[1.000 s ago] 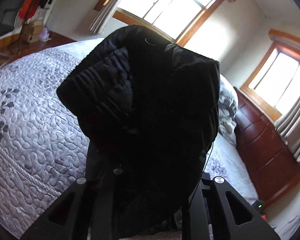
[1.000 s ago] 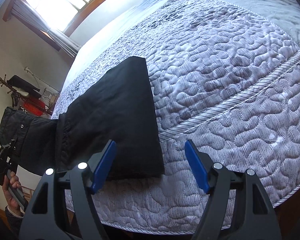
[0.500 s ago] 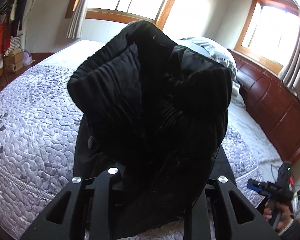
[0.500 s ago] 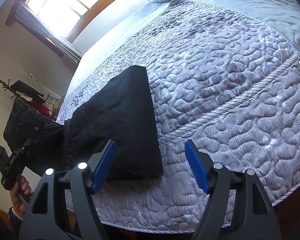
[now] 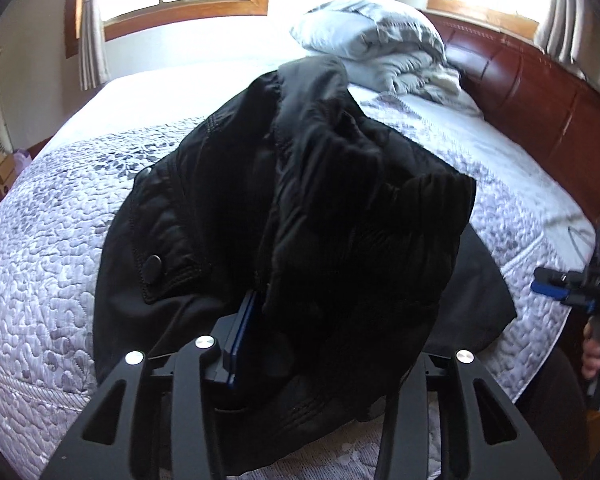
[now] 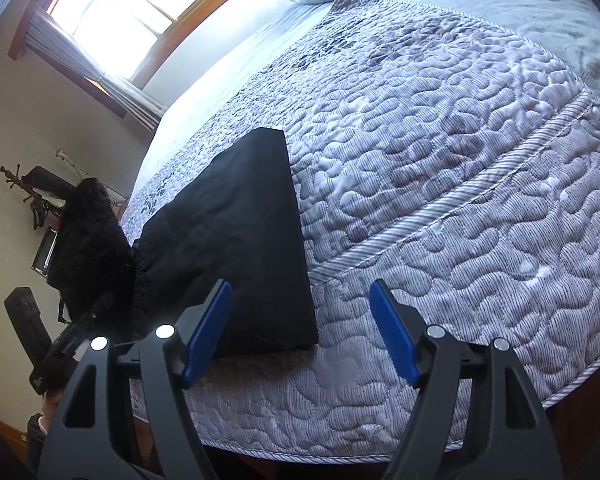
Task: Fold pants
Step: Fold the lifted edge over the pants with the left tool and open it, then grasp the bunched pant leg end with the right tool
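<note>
Black pants (image 5: 300, 200) lie on the quilted bed, their bunched waist end with a snap button (image 5: 153, 268) heaped over my left gripper (image 5: 332, 320). Its jaws are opening: the left blue pad (image 5: 240, 332) shows bare, while cloth still hangs between the fingers and hides the right pad. In the right wrist view the flat folded leg part (image 6: 240, 220) lies near the bed's front edge, with the raised waist end (image 6: 88, 240) at its left. My right gripper (image 6: 300, 296) stands open over that edge, its left finger above the leg part's near corner, nothing between its pads.
The grey quilt (image 6: 440, 160) covers the bed; a rolled duvet and pillow (image 5: 372, 40) sit near the wooden headboard (image 5: 540, 112). Windows are behind. A hand (image 5: 592, 356) holds the right gripper (image 5: 560, 288) off the bed's right side. A stand with clutter (image 6: 40, 200) is by the wall.
My left gripper has swung over the bed and come down with the waist end, rolling as it went. Its jaws have widened and a blue pad now shows. The right gripper stayed put.
</note>
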Demonstrator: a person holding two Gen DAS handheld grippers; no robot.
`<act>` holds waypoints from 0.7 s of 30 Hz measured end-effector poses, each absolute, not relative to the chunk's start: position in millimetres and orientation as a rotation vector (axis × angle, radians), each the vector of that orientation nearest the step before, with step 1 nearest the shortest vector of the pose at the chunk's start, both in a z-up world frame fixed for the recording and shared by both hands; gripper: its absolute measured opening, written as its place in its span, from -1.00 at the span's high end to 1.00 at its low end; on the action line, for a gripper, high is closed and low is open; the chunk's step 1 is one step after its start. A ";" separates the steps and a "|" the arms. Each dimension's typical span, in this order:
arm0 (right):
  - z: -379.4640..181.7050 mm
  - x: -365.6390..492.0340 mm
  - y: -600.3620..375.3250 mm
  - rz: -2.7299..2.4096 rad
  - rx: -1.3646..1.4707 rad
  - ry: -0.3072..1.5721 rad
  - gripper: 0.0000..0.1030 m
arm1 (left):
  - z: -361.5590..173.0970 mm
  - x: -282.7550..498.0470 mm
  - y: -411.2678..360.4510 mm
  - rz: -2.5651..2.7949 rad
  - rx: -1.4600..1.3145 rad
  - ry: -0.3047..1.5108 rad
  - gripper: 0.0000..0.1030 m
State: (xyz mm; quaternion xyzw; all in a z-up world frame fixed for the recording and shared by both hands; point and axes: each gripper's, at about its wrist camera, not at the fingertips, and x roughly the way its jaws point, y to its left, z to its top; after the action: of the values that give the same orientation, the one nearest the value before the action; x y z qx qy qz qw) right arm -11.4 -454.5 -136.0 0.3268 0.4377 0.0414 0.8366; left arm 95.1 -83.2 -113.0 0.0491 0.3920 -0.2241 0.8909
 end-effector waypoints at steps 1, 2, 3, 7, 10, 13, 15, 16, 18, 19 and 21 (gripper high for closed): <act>-136.3 -11.9 -455.1 0.086 0.693 0.926 -0.38 | -114.2 94.6 -86.7 -0.465 0.115 0.819 0.12; -136.5 -12.8 -455.6 0.086 0.693 0.926 -0.38 | -120.3 94.7 -92.5 -0.467 0.137 0.830 0.02; -136.7 -13.2 -455.9 0.085 0.693 0.925 -0.38 | -123.5 94.4 -96.1 -0.472 0.153 0.839 -0.05; -135.5 -14.1 -455.4 0.087 0.691 0.926 -0.38 | -132.7 85.8 -110.8 -0.505 0.206 0.866 -0.54; -134.2 -13.1 -453.4 0.090 0.688 0.928 -0.41 | -131.9 79.5 -113.3 -0.528 0.193 0.877 -0.75; -131.1 -11.7 -449.5 0.099 0.694 0.928 -0.47 | -123.7 74.5 -104.9 -0.545 0.137 0.891 -0.87; -128.1 -9.2 -445.9 0.107 0.695 0.936 -0.57 | -116.2 68.9 -89.7 -0.558 0.071 0.897 -0.88; -125.2 -7.5 -442.9 0.117 0.697 0.937 -0.58 | -113.8 65.8 -80.7 -0.556 0.035 0.900 -0.88; -118.2 -4.4 -436.7 0.144 0.705 0.929 -0.64 | -107.8 59.8 -58.6 -0.543 -0.051 0.890 -0.91; -113.2 -2.1 -432.5 0.165 0.719 0.924 -0.67 | -105.8 58.1 -49.5 -0.524 -0.082 0.885 -0.92; -104.7 3.2 -423.1 0.214 0.744 0.913 -0.69 | -106.8 55.4 -21.7 -0.441 -0.141 0.888 -0.93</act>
State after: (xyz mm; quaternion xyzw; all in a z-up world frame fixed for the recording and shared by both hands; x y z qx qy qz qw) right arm 3.2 -423.1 -104.7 0.3502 0.4295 0.1009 0.8262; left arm 55.4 -21.7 -106.8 -0.0677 0.4255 -0.2115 0.8773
